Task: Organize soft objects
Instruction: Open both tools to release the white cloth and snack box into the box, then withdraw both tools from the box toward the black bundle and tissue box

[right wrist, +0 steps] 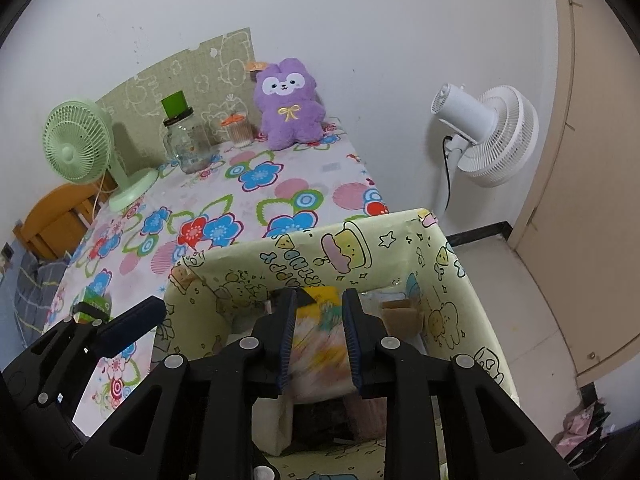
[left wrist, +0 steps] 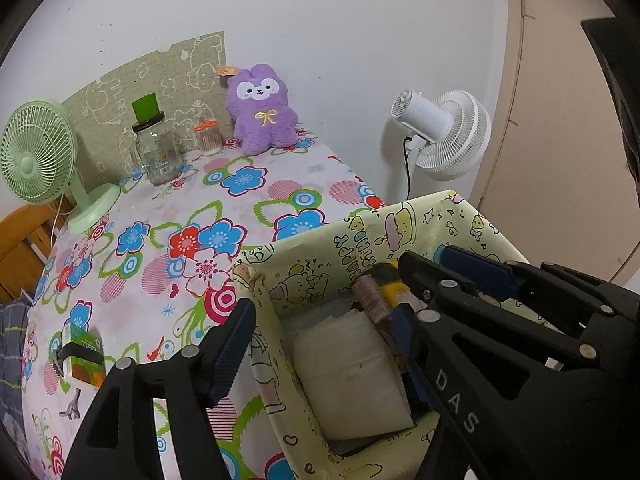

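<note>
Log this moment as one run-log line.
left gripper: open, straddling pale-yellow cartoon-print box wall | right gripper: over box, blurred colourful soft item between pads, grip unclear

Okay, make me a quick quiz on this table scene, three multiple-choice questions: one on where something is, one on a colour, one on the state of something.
1. Where does the purple plush toy sit?
A. inside the box
B. at the table's far end, against the wall
C. on the floor

2. What colour is the small fan standing on the table?
A. light green
B. red
C. black

3. How is the patterned box?
A. taped shut
B. lying upside down
C. open at the top with things inside

Answers: 1 B, it leans on the wall behind the flowered tablecloth. 2 A, its grille and base are pale green. 3 C, both views look straight down into it.
</note>
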`<action>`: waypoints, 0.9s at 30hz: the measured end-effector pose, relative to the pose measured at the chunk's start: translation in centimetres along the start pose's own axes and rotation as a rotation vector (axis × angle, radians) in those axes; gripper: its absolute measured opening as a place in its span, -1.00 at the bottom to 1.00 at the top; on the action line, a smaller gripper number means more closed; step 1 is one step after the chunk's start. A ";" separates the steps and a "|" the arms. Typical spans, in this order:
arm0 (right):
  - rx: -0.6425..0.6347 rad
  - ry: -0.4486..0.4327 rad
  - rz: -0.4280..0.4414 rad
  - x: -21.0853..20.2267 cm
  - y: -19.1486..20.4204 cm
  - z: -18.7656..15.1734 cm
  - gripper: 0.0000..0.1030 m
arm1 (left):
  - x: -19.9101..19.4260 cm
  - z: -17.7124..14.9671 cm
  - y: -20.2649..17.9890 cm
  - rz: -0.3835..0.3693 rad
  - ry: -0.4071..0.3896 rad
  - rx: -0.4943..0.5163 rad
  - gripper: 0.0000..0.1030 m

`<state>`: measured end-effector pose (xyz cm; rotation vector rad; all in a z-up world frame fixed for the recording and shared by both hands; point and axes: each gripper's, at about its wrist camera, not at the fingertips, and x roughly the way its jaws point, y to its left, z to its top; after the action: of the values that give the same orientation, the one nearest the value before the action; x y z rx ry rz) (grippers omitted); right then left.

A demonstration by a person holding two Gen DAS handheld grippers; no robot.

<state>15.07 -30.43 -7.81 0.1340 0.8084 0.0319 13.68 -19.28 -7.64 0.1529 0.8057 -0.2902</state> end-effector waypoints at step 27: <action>-0.032 -0.044 -0.002 -3.2 3.4 -0.1 0.70 | -3.2 -0.8 3.4 0.015 -0.022 -0.055 0.85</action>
<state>12.92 -27.31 -5.15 0.1032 0.7635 0.0399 12.06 -15.26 -5.76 0.1034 0.7894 -0.2551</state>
